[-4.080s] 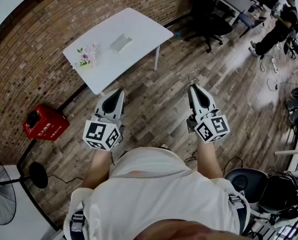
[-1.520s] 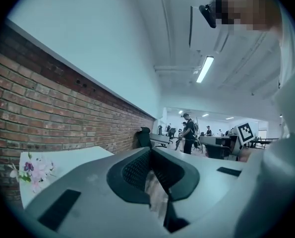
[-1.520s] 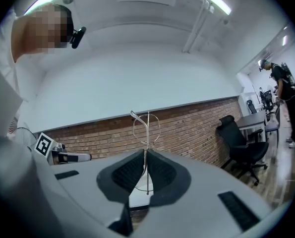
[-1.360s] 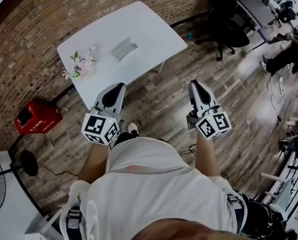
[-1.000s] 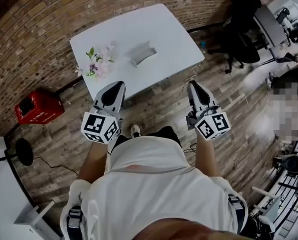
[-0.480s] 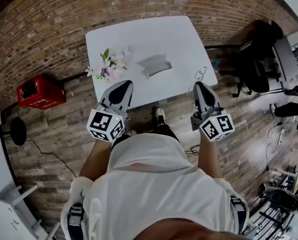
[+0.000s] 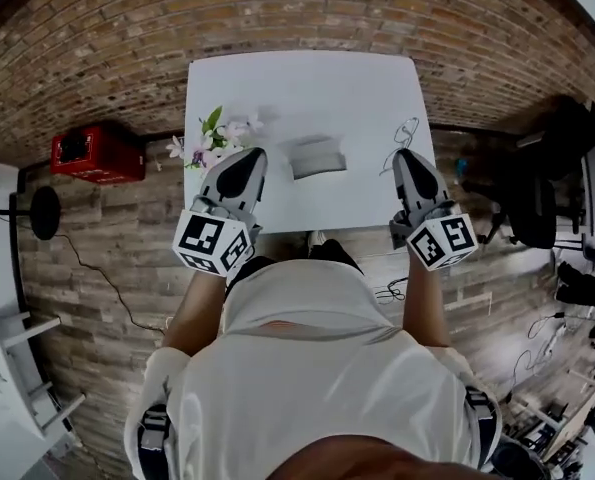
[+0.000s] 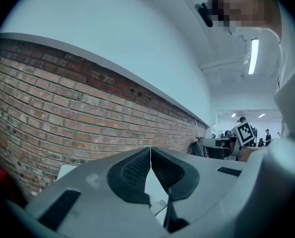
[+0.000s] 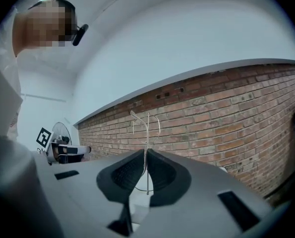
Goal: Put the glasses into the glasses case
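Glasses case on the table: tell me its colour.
The glasses case is light grey, clearest in the head view.

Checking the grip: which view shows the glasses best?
Right gripper view: the glasses sit pinched in the right gripper's shut jaws. Head view shows them only as a faint wire outline; left gripper view shows none.
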